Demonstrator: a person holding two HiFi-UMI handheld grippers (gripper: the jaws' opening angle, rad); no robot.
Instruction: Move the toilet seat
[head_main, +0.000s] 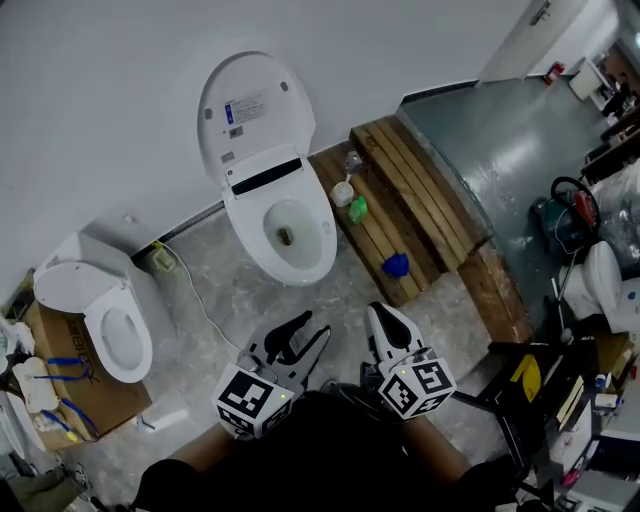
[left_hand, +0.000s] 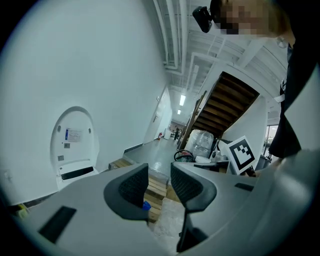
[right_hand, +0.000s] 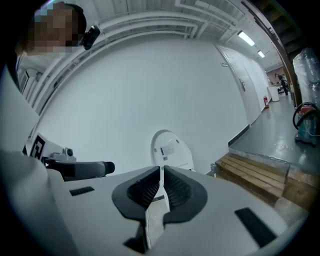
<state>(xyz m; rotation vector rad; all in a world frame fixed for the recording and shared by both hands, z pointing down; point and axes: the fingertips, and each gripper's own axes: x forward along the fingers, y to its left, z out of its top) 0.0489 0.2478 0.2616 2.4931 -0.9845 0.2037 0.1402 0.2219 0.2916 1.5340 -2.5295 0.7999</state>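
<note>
A white toilet (head_main: 285, 232) stands against the wall with its lid (head_main: 253, 110) raised and the bowl open. Both grippers hover low in the head view, a good way in front of the bowl and touching nothing. My left gripper (head_main: 312, 330) is open with nothing between its jaws. My right gripper (head_main: 381, 314) is shut and empty. In the left gripper view the raised lid (left_hand: 74, 137) shows far left of the open left gripper (left_hand: 160, 184). In the right gripper view the lid (right_hand: 172, 149) stands straight beyond the shut right gripper (right_hand: 161, 186).
A second white toilet (head_main: 100, 315) sits at the left beside a cardboard box (head_main: 70, 395). A wooden pallet (head_main: 430, 205) lies right of the toilet, with a white bottle (head_main: 343, 192), a green thing (head_main: 357, 208) and a blue thing (head_main: 396, 265) on it. Clutter and equipment (head_main: 570, 220) crowd the far right.
</note>
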